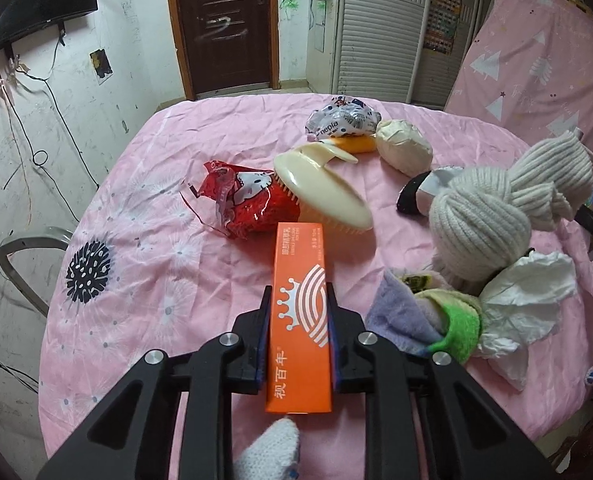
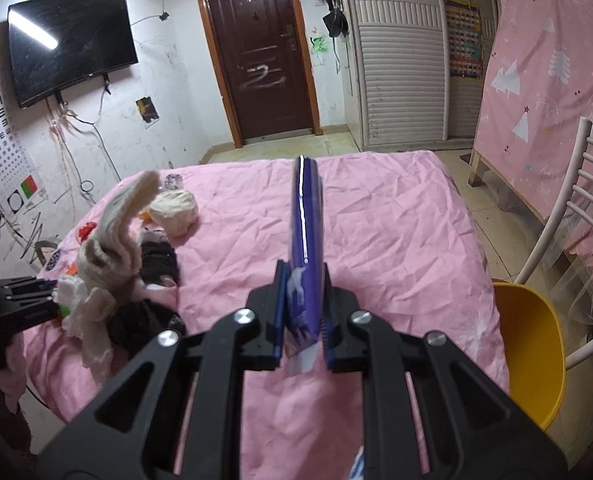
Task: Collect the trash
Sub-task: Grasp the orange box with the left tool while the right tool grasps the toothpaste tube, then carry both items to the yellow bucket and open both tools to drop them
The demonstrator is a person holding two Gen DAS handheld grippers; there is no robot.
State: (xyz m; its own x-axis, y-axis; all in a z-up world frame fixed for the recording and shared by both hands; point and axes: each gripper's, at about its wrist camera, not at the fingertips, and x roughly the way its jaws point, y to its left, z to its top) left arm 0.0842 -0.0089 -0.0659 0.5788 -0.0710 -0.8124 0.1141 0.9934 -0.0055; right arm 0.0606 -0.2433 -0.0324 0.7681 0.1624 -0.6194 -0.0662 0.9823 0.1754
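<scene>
Already loaded: left tongs (image 1: 299, 304) clench an orange box (image 1: 299, 312), right tongs (image 2: 305, 284) a purple packet (image 2: 306, 240); either could slip short of the yellow bin (image 2: 532, 352).

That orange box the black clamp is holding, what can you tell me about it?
The orange box is a long, slim carton, apparently glossy cardboard, printed with a white crown, curved stripes and Chinese characters. It looks intact and closed. The left gripper pinches its long sides, with the printed face up and the far end pointing toward the cream brush. Whether it is lifted or touches the pink cloth is unclear.
</scene>
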